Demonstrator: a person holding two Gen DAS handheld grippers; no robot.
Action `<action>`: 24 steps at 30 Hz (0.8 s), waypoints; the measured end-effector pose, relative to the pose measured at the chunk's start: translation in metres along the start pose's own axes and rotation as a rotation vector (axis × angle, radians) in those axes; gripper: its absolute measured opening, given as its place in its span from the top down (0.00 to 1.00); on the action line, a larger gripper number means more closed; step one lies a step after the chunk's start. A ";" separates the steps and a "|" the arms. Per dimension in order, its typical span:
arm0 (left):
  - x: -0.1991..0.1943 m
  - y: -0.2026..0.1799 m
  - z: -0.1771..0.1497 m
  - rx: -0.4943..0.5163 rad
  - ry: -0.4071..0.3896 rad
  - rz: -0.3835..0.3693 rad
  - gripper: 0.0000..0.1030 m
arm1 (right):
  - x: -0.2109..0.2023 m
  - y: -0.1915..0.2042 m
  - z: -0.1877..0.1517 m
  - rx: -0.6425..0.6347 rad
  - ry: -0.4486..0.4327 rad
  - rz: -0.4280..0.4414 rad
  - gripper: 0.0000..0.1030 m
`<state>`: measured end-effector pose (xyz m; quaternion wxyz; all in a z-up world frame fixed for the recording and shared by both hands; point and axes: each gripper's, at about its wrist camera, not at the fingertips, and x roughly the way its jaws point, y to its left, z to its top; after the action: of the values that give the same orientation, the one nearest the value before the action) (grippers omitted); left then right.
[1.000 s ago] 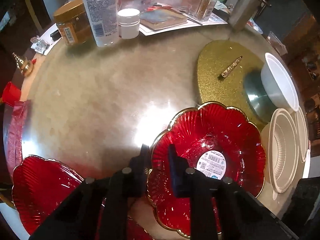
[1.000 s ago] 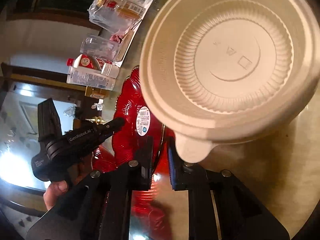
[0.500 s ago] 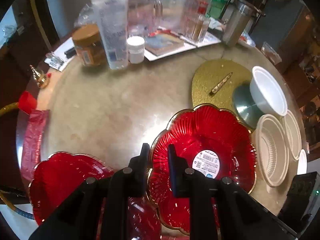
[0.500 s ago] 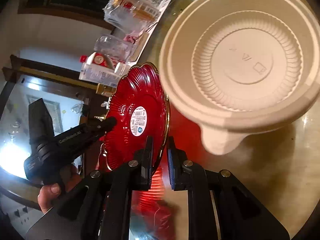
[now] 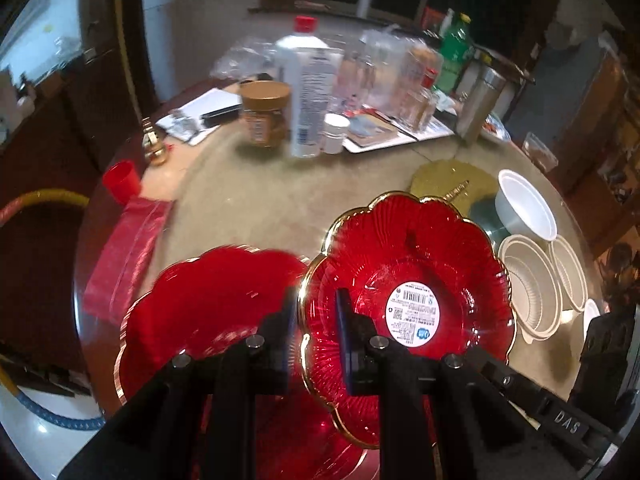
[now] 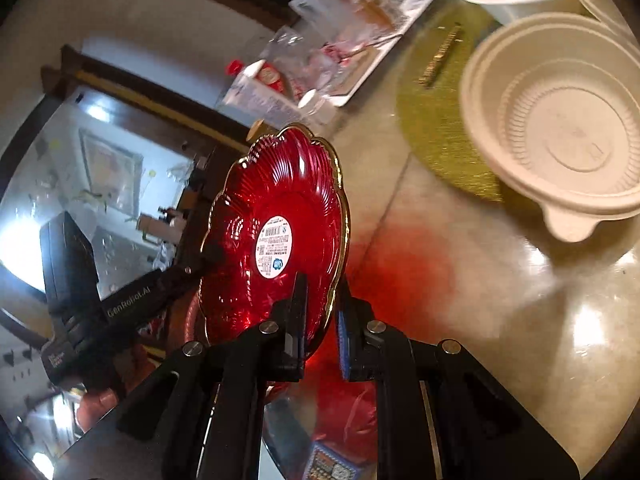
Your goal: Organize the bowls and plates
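A red gold-rimmed flower-shaped plate (image 5: 408, 276) with a white barcode sticker is held off the table by both grippers. My left gripper (image 5: 312, 328) is shut on its left rim. My right gripper (image 6: 322, 308) is shut on the opposite rim of the same plate (image 6: 276, 216), which looks tilted on edge in the right wrist view. A second red plate (image 5: 208, 308) lies on the table below and to the left. Cream bowls (image 5: 532, 292) are stacked at the right and also show in the right wrist view (image 6: 560, 128), with a white bowl (image 5: 524, 208) behind them.
A gold glitter mat (image 5: 448, 180) lies beyond the held plate. Bottles, a brown jar (image 5: 264, 114) and a tray crowd the far side of the round table. A red packet (image 5: 128, 248) and a red cup (image 5: 120, 180) sit at the left edge.
Both grippers have lifted the red plate higher off the table and moved it left over the second red plate. The cream bowls now sit farther from my right gripper.
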<state>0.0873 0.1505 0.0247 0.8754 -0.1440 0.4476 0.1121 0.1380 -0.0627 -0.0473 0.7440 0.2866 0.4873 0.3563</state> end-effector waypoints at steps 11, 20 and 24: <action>-0.033 0.084 -0.025 -0.140 -0.053 -0.013 0.84 | 0.026 0.077 -0.026 -0.194 0.064 -0.005 0.87; -0.007 0.106 -0.044 -0.183 0.022 -0.008 0.84 | 0.059 0.083 -0.035 -0.215 0.137 -0.060 0.87; 0.005 0.106 -0.050 -0.183 0.053 -0.005 0.84 | 0.070 0.073 -0.034 -0.194 0.162 -0.092 0.87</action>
<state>0.0183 0.2320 -0.0234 0.8466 -0.2273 0.4583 0.1466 0.1071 0.0390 -0.0399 0.7421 0.1610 0.5216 0.3889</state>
